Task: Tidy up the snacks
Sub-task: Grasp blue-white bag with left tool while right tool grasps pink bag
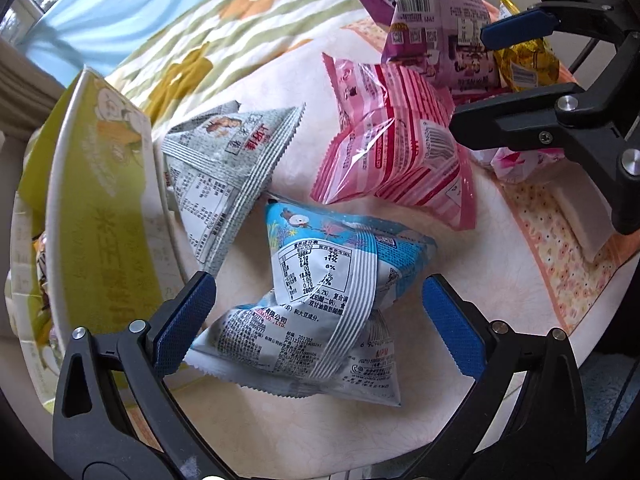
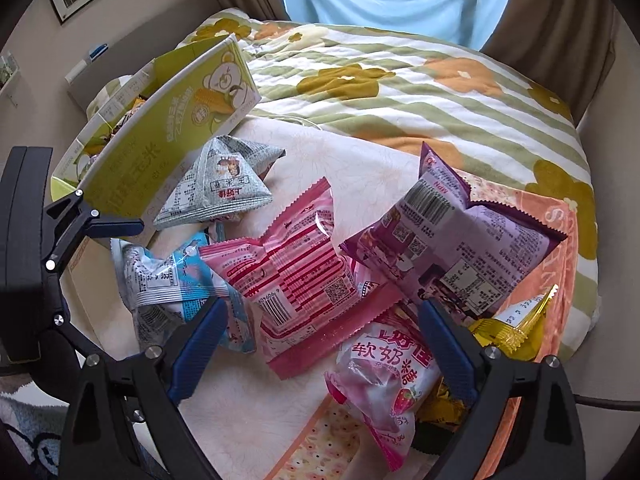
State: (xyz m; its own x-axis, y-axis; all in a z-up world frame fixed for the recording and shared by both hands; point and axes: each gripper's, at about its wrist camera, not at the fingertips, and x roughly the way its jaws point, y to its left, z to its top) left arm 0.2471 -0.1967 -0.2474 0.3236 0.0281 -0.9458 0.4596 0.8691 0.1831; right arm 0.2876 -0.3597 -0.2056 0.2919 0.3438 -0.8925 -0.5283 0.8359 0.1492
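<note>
Between the left gripper's point(image 1: 318, 322) wide-spread jaws lies a crinkled, pyramid-shaped blue foil packet point(image 1: 320, 300), ungripped.

Snack packets point(image 2: 296, 276) lie scattered on the bed point(image 2: 400, 80) — open box point(image 2: 168, 132) at their left.

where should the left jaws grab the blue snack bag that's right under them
Take the blue snack bag across its pinched waist, where the white-striped seam band twists and the pack is narrowest. Come straight down from above: the open left gripper already straddles it, and the puffed ends either side would likely slip.
</note>
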